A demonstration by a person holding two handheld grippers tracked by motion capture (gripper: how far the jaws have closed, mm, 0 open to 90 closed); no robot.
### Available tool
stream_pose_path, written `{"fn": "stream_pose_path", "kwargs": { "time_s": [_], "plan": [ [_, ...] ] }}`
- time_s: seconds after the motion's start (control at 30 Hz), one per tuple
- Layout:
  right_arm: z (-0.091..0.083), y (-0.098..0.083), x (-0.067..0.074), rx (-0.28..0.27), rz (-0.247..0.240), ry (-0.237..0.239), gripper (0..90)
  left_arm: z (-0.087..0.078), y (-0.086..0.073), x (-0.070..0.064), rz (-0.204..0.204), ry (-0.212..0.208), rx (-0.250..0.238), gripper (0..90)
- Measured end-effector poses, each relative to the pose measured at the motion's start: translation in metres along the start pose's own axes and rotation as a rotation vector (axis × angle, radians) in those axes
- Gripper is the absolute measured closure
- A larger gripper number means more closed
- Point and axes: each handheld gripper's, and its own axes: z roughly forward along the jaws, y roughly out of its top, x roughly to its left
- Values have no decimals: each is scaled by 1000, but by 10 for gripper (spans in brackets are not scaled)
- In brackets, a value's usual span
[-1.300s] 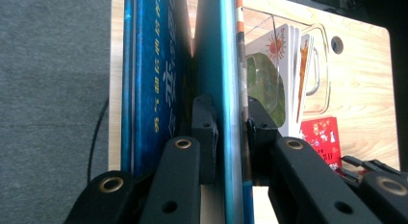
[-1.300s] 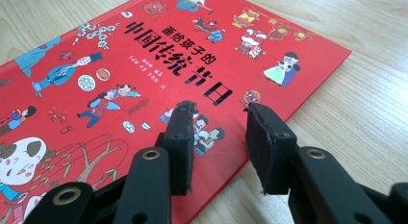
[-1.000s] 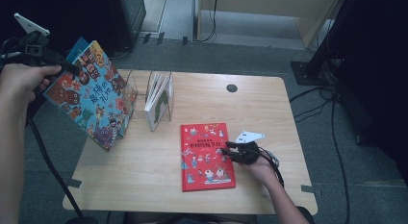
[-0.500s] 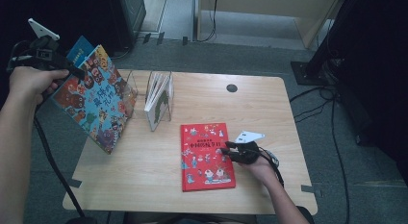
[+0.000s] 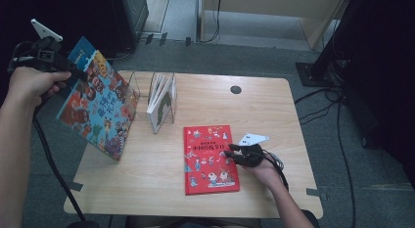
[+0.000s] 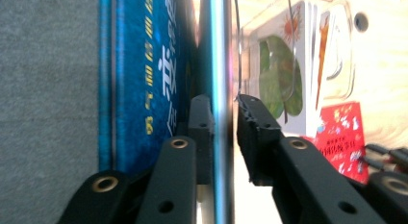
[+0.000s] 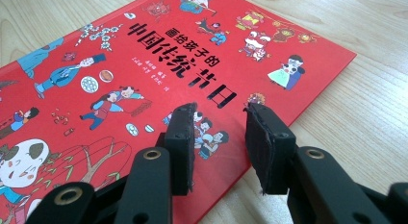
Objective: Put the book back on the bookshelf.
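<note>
My left gripper (image 5: 73, 71) has just been easing its jaws, blue picture book (image 5: 100, 108) edge between them, held tilted off the table's left edge by the clear book rack (image 5: 156, 103). Not yet racked. My right gripper (image 7: 219, 137) rests open over the red book (image 5: 210, 157), untouched, likely next.

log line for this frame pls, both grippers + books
left hand-held gripper: jaws just opening, blue picture book edge between them, tilted at table's left edge | right hand-held gripper: open, resting over red book | clear rack: holds book
</note>
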Motion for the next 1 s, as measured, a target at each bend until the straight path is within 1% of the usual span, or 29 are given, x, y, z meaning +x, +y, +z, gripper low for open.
{"fn": "stream_pose_path", "kwargs": {
  "time_s": [0.03,0.1,0.2,0.3,0.4,0.5,0.63,0.73,0.8,0.87,0.9,0.97,1.0],
  "plan": [
    [0,0,0,0,-2,0,638,0,0,0,-2,-1,8,756],
    [0,0,0,1,-1,1,638,1,-1,0,7,8,0,753],
    [0,0,0,1,-2,1,638,0,-1,0,10,3,-4,746],
    [0,0,0,-1,-2,1,638,0,-2,-1,18,-2,0,715],
    [0,0,0,0,-2,0,638,1,-2,-2,28,7,2,683],
    [0,0,0,0,-2,1,637,0,-2,-2,35,-4,5,663],
    [0,0,1,0,-2,2,636,-1,-4,-3,47,22,12,625],
    [0,0,1,1,-1,4,636,-1,-5,-5,66,33,13,608],
    [0,0,1,1,-2,3,636,1,-5,-7,75,55,14,606],
    [0,0,1,1,-3,4,637,2,-5,-8,79,64,25,615],
    [0,0,1,2,-3,3,636,2,-5,-9,83,66,27,621],
    [0,0,1,2,-2,4,637,2,-5,-10,75,58,28,641],
    [0,0,1,1,-3,3,637,2,-5,-10,73,60,25,673]
  ]
}}
